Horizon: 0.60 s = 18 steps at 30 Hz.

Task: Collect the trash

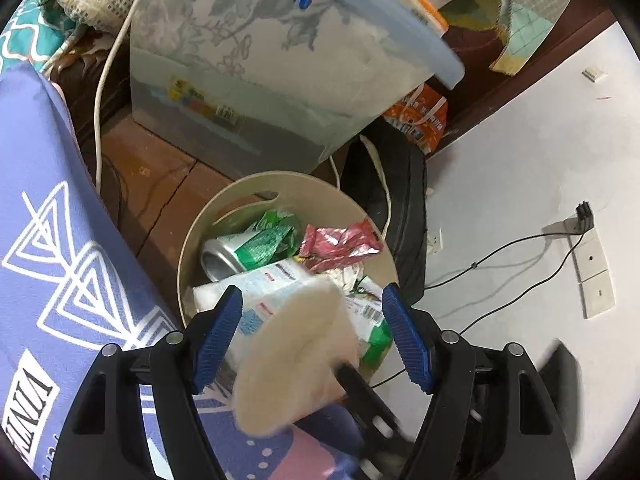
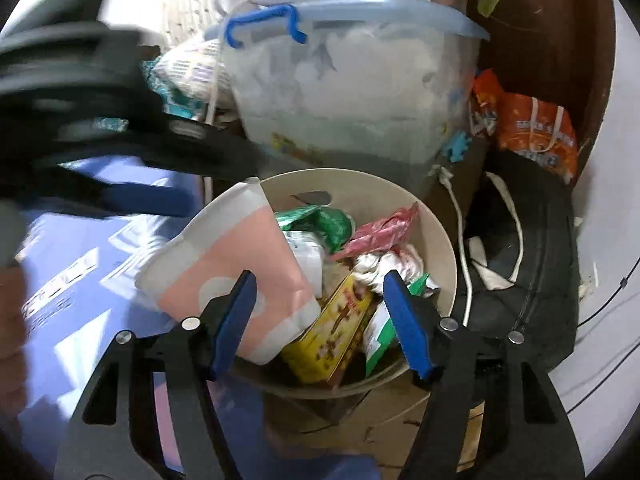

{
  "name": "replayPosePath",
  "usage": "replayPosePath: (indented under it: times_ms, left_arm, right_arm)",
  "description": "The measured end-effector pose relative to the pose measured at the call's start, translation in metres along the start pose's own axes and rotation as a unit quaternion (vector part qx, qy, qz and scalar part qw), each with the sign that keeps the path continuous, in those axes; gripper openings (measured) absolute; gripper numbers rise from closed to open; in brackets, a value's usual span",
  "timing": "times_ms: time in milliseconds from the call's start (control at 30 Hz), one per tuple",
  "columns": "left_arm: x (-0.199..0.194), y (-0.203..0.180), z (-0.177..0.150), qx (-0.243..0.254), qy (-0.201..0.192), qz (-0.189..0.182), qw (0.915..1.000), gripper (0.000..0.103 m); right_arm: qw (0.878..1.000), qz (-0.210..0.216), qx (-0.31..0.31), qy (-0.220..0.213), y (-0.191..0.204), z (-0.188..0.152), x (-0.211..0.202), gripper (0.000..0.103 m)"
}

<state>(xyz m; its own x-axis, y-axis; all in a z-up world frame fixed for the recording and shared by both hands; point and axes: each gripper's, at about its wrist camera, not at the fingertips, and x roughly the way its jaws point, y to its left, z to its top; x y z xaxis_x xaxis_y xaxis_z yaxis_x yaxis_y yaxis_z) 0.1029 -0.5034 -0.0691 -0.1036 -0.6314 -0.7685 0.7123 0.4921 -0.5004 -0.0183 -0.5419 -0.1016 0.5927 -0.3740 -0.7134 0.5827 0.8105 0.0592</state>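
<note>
Our left hand-held gripper [image 1: 312, 336] has its blue fingers spread wide, and they pinch nothing. Between them, but not touching them, is a pink and white paper cup [image 1: 296, 360], blurry, with its open mouth toward us. Our right hand-held gripper [image 2: 320, 320] is spread wide too and holds nothing. In the right view the paper cup [image 2: 236, 276] leans tipped over the rim of the round cream trash bin [image 2: 440, 240], just at its near left edge. We think the cup is very light and thin, so it will squash if we squeeze hard. The best place to hold it is the stiff rim, with a soft pinch. The bin already holds a green and silver drink can [image 1: 244, 248], a red shiny wrapper [image 1: 340, 240] and a yellow cardboard box [image 2: 332, 336].
</note>
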Motion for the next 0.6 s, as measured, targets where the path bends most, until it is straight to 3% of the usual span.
replayPosePath:
  times_ms: [167,433,600]
  left_arm:
    - [-0.029,-0.004,-0.008,0.016,-0.023,-0.004,0.9996,0.069]
    - [-0.067,-0.007,-0.047,0.048,-0.05,0.02,0.9974,0.07]
    - [-0.085,0.003,-0.066,0.046,-0.053,0.028,0.9971,0.07]
  right_arm:
    - [1.0,-0.017,0.025,-0.008,-0.011,0.016,-0.007,0.067]
    - [0.999,-0.01,0.031,0.003,-0.002,-0.017,-0.018,0.067]
    - [0.999,0.001,0.046,-0.01,0.005,-0.026,-0.048,0.067]
